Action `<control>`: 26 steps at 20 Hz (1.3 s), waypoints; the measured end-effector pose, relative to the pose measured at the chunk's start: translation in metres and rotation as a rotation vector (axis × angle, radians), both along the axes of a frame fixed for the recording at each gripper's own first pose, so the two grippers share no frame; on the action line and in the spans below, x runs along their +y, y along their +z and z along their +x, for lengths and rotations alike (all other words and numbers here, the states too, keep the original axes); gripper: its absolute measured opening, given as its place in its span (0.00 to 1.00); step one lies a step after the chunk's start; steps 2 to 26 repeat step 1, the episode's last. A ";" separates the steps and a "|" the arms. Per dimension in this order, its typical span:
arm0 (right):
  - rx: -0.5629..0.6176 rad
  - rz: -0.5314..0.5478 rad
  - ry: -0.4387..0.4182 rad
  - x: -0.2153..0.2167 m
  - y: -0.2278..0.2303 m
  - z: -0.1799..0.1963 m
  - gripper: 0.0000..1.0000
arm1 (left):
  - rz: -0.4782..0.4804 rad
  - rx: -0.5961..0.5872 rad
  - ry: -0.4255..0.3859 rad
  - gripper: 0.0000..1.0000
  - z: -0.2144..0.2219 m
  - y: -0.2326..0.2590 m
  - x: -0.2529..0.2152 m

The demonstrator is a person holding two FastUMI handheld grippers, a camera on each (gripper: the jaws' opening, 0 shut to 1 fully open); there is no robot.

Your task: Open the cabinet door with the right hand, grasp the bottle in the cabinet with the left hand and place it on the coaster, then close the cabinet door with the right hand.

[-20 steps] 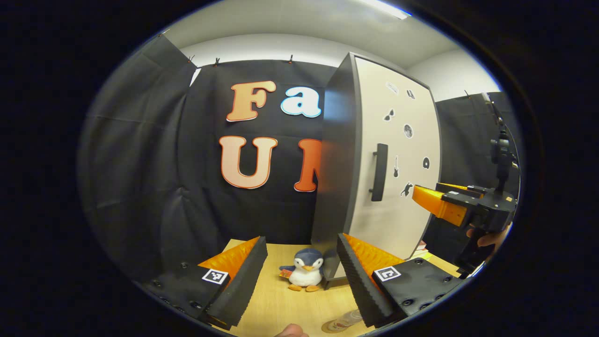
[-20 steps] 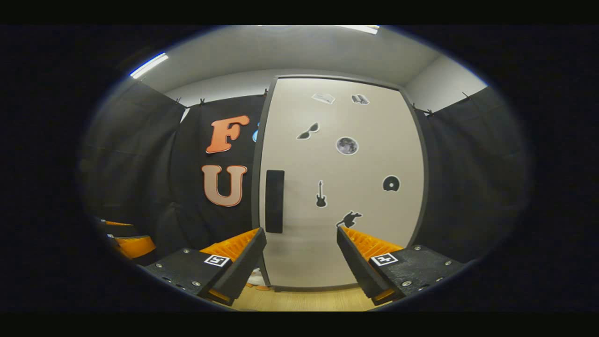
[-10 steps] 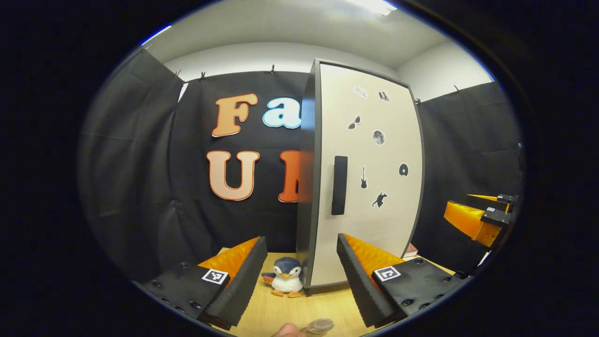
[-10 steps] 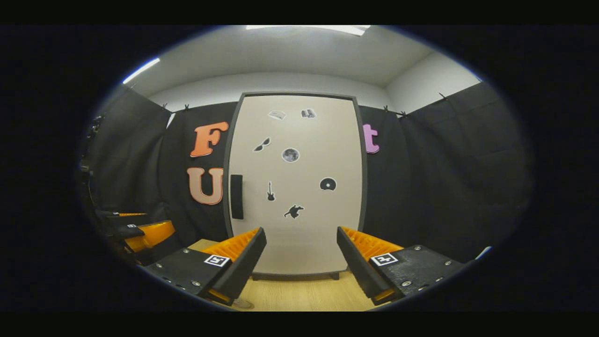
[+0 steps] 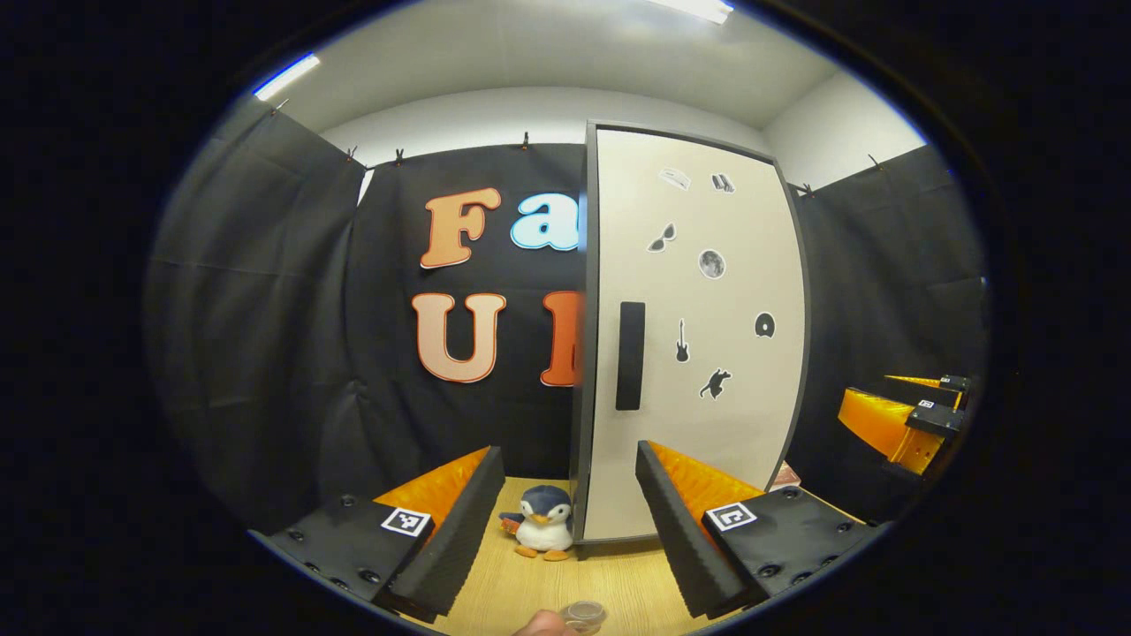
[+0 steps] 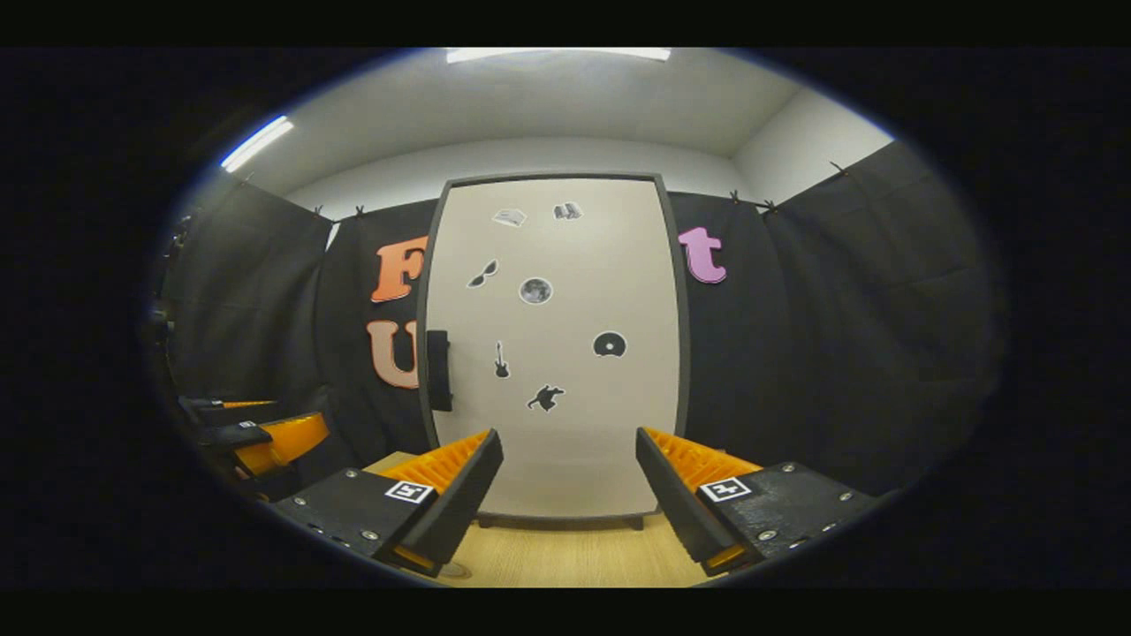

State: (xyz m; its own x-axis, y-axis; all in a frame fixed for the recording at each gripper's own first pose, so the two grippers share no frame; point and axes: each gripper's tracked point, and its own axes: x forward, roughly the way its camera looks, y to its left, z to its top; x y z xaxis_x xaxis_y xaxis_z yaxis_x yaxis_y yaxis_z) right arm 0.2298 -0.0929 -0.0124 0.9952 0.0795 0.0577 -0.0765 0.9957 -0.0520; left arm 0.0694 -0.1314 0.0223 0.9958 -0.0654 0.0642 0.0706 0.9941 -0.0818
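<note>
Right tongs [image 6: 570, 477]: jaws wide, empty, facing the cabinet door [image 6: 552, 353], which looks shut; its upright black handle [image 6: 438, 371] lies at the door's left edge, up and left of these tongs. Left tongs [image 5: 565, 495]: jaws wide, empty, left of the door. The bottle [image 5: 585, 614] stands on the surface [image 5: 548, 583] in front of the door, just below the left tongs. Judged: task near complete; coaster not discernible.

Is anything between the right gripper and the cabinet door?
Nothing visible. The right gripper, jaws open, faces the shut door straight on; the penguin sits by the cabinet's handle-side corner, off that line.
</note>
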 end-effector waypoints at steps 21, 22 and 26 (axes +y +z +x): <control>0.001 -0.001 0.008 0.000 -0.001 0.000 0.94 | 0.002 0.002 0.005 0.98 -0.001 0.000 -0.002; 0.001 -0.001 0.008 0.000 -0.001 0.000 0.94 | 0.002 0.002 0.005 0.98 -0.001 0.000 -0.002; 0.001 -0.001 0.008 0.000 -0.001 0.000 0.94 | 0.002 0.002 0.005 0.98 -0.001 0.000 -0.002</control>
